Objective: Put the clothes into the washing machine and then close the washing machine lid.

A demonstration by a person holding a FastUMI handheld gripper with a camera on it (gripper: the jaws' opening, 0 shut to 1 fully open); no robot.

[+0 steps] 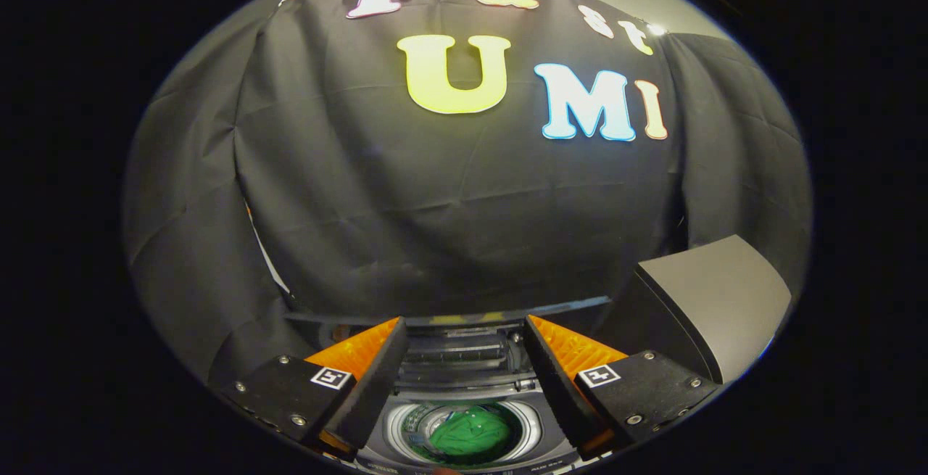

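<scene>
A green garment lies bunched inside the round drum of the washing machine, seen from above between my fingers. The machine's dark lid stands raised at the back, its top edge just beyond my fingertips. My gripper hovers above the drum opening. It is open, with a wide gap and nothing between the fingers.
A grey box-shaped object stands to the right of the machine, close to my right finger. Black cloth walls close the booth behind and on both sides.
</scene>
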